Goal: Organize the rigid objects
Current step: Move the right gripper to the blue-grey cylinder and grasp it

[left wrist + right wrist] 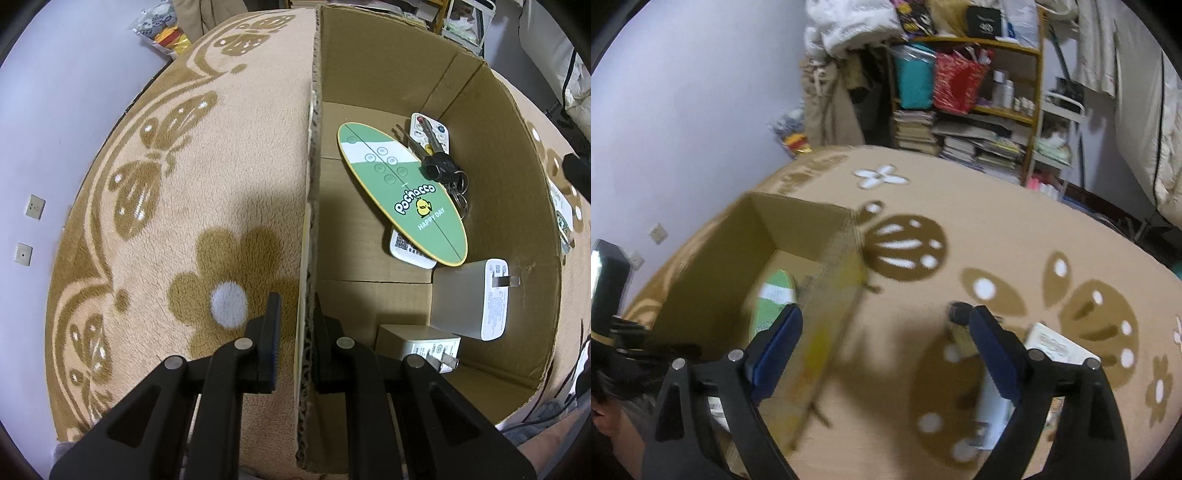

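The left gripper (293, 332) straddles the near wall of the cardboard box (498, 155), one finger on the blanket side and the other inside the box. The inner pad lies against the cardboard, while a narrow gap shows between the outer pad and the wall, so I cannot tell whether it is truly clamped.

Just inside the box, nearest that gripper, a small white charger (421, 345) lies with its prongs pointing away from the wall. A little beyond it is a larger white power adapter (469, 297), close to the box's far side wall. Further along the box floor sits a green oval "Pochacco" board (399, 192), resting on a white remote control (408, 251) whose end pokes out beneath it. A bunch of keys (439, 166) lies on the board's far edge, and behind the keys is another white remote control (434, 129) near the box corner.

The right gripper (886, 321) hangs with its blue-padded fingers spread wide and nothing between them, above the tan flower-patterned blanket (997, 229) just outside the box. This view is motion-blurred. Close to its right finger, a white boxy object (1060, 347) and a small dark item (958, 312) lie on the blanket outside the box; they are too blurred to identify. Beyond the blanket stands a cluttered wooden shelf (1032, 96) stacked with books and bags.
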`<state>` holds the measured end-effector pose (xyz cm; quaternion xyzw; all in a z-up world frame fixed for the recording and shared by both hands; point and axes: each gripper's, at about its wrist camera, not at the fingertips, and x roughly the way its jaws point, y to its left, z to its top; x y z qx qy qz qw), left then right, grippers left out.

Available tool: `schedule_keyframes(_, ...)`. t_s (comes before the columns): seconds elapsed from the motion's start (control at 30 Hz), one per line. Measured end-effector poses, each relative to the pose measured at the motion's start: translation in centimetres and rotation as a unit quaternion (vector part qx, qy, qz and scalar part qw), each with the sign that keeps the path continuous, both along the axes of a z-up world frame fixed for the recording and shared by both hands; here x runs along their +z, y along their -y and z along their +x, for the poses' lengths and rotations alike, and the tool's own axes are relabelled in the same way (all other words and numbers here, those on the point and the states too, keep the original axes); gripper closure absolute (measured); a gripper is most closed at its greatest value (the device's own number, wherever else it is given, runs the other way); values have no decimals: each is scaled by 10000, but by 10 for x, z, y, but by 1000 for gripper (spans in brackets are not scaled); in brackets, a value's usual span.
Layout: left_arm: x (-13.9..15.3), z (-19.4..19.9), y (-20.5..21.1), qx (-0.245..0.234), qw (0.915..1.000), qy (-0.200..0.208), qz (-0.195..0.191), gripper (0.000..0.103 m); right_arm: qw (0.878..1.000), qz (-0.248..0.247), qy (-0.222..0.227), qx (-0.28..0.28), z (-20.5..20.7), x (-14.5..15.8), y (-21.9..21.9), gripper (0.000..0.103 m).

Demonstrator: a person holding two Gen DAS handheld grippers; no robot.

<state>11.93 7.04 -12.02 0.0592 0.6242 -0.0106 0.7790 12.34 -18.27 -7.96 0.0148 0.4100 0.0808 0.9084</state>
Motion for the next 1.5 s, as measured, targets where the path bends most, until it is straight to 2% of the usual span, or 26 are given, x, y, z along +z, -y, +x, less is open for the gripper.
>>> schedule_keyframes(0.2, 0, 0, 1, -7, 10000, 1, 11, 91, 9984, -68, -427, -355, 12, -23, 32, 7)
schedule_keyframes(0.43, 0, -1, 2, -13, 10000, 1, 18, 90, 9953, -105, -847, -448, 22, -46, 53, 7)
schedule_keyframes(0.83, 1, 0, 2, -1, 10000, -5, 0, 90, 9931, -139, -1087, -416, 21, -71, 65, 7)
schedule_keyframes(0.93, 1, -1, 2, -3, 10000, -5, 1, 90, 9922, -159, -1177, -368, 23, -76, 64, 17)
schedule_keyframes(1.13, 1, 0, 2, -6, 10000, -3, 6, 90, 9913, -258, -1210, -446, 22, -81, 62, 19)
schedule_keyframes(1.2, 1, -1, 2, -6, 10000, -2, 6, 90, 9895, -245, -1351, -459, 25, -87, 63, 21)
schedule_keyframes(1.27, 1, 0, 2, 0, 10000, -4, -4, 90, 9876, -305, -1456, -503, 26, -95, 65, 33)
schedule_keyframes(1.3, 2, -1, 2, 4, 10000, -5, -16, 90, 9876, -339, -1443, -513, 25, -97, 65, 35)
schedule_keyframes(1.5, 2, 0, 0, -8, 10000, -3, 1, 90, 9881, -353, -1419, -475, 22, -101, 61, 37)
